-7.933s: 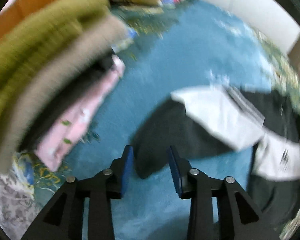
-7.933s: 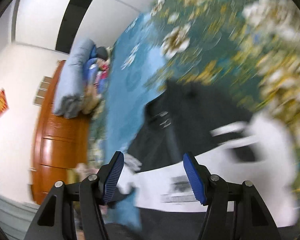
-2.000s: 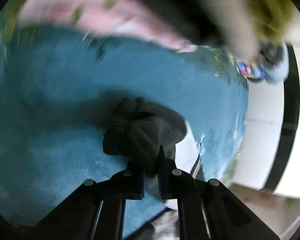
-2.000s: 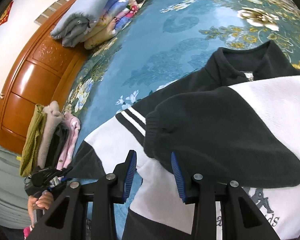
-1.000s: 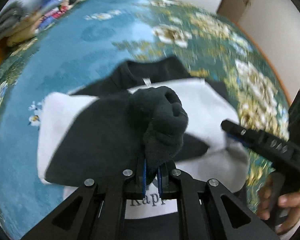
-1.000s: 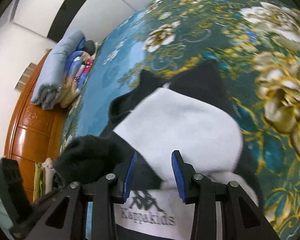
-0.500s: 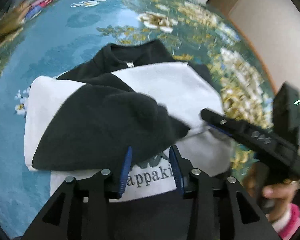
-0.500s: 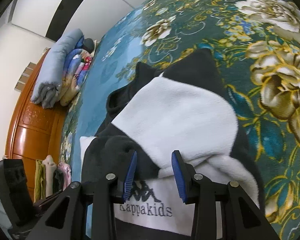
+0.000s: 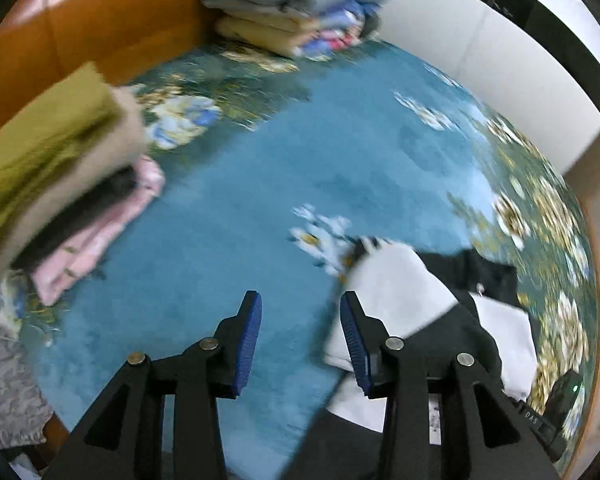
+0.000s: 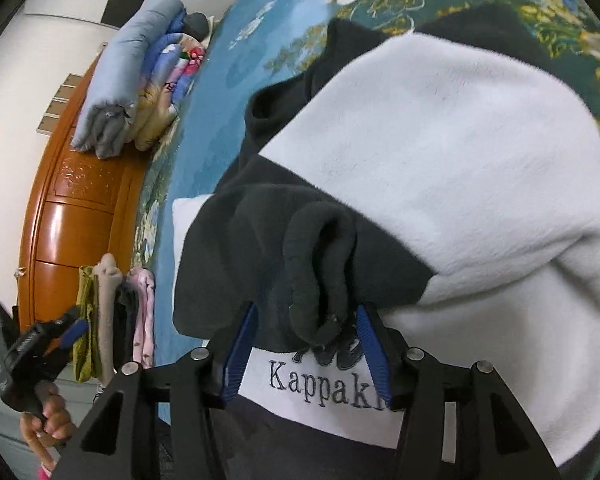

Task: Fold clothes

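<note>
The black-and-white sweatshirt [image 10: 440,152] lies on the blue floral bedspread [image 9: 300,152], its sleeves folded across the chest. The right tool [image 10: 306,344] stands wide open, a rolled black cuff [image 10: 320,272] between its pads, ungripped. The left tool [image 9: 300,336] hangs open and empty over bare bedspread, left of the sweatshirt. A stack of folded clothes [image 9: 56,184] and folded quilts [image 9: 288,4] sit by the wooden headboard [image 9: 80,28].

Even, soft indoor light – no hard shadows. Glare streaks on glossy orange-brown wooden headboard [image 9: 80,20]. Left wrist view motion-blurred throughout, olive-and-beige folded clothes stack [image 9: 52,168] smeared. Right wrist view sharp – embroidered lettering on black-and-white fleece sweatshirt [image 10: 460,160] legible. Strong fisheye bending, black corners.
</note>
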The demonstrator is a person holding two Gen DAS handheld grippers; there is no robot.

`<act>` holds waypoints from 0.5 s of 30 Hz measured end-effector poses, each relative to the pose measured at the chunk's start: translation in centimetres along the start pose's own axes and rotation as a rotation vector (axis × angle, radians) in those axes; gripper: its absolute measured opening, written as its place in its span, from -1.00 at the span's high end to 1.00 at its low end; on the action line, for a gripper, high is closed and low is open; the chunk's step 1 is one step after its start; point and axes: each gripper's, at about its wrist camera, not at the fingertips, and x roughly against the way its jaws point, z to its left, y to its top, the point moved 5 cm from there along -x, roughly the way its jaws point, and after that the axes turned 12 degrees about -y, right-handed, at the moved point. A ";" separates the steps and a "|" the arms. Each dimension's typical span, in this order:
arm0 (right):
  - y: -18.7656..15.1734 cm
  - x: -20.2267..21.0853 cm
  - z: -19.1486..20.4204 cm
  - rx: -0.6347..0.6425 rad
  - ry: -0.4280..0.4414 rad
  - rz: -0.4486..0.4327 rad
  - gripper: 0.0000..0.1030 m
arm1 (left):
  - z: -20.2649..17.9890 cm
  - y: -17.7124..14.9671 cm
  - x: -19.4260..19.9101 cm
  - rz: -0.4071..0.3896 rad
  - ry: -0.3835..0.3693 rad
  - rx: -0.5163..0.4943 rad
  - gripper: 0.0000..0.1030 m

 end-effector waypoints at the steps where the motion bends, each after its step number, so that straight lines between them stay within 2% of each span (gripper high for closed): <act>1: -0.1 -0.4 0.3 0.001 0.002 0.009 -0.07 | 0.7 0.2 0.4 -0.007 0.001 0.015 0.18; 4: -0.3 -1.0 1.1 0.003 0.001 0.025 0.00 | 1.5 -0.6 -0.6 0.028 -0.009 0.039 0.18; 6: 0.2 -0.2 1.7 0.004 -0.014 0.004 0.23 | 1.3 -1.4 -1.9 0.062 -0.019 0.037 0.18; 7: 0.4 0.1 2.1 0.004 -0.021 -0.006 0.47 | 1.0 -1.9 -2.5 0.079 -0.029 0.035 0.18; 8: 0.7 0.3 2.3 0.014 -0.042 -0.011 0.58 | 0.6 -2.4 -3.0 0.096 -0.040 0.032 0.18; 11: 2.0 1.3 3.4 0.079 -0.093 -0.063 0.64 | -0.7 -3.3 -4.7 0.138 -0.066 0.007 0.18; 15: 4.6 6.4 4.0 0.125 -0.033 -0.246 0.64 | -1.9 -3.9 -5.5 0.155 -0.093 -0.011 0.18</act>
